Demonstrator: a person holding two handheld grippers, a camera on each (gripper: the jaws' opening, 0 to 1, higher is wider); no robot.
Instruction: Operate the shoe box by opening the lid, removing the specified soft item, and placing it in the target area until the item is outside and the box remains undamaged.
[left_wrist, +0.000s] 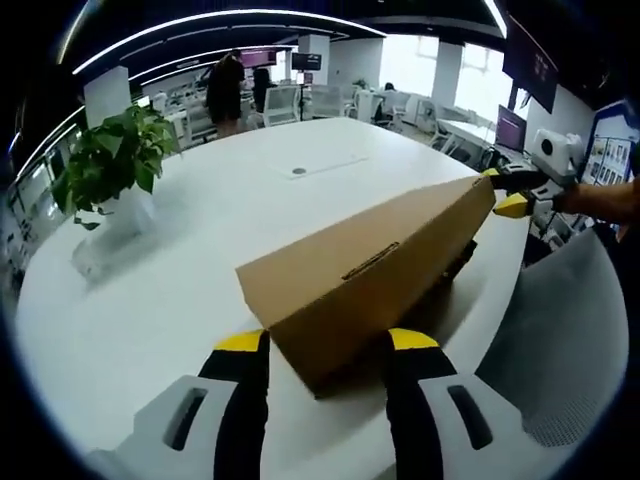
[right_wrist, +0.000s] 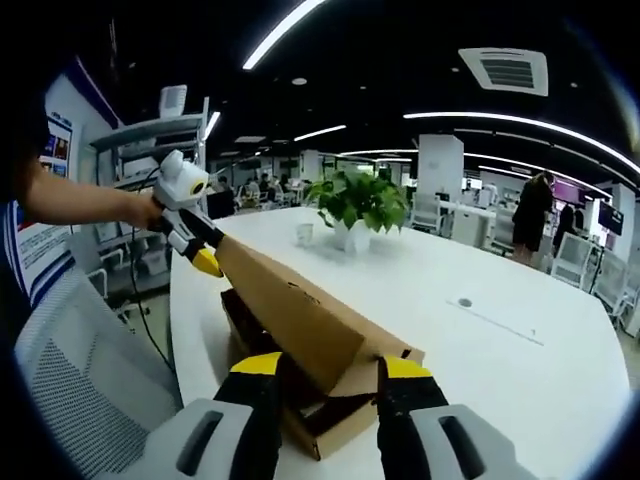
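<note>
My left tool (left_wrist: 325, 345) straddles the near corner of the shoe box lid (left_wrist: 370, 262), jaws wide; my right tool (right_wrist: 330, 368) sits likewise at the lid's far end, wide too. The lid is tilted up off the box (right_wrist: 318, 425) on the white counter (left_wrist: 200, 250). I judge opening is underway; next, lift it clear. No legible writing.

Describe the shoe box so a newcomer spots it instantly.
Start at the big white table. At its near edge, away from the potted plant, lies the shoe box. It is the one plain brown cardboard box there, its lid tilted up and open, with a hand-held gripper at each end.
</note>
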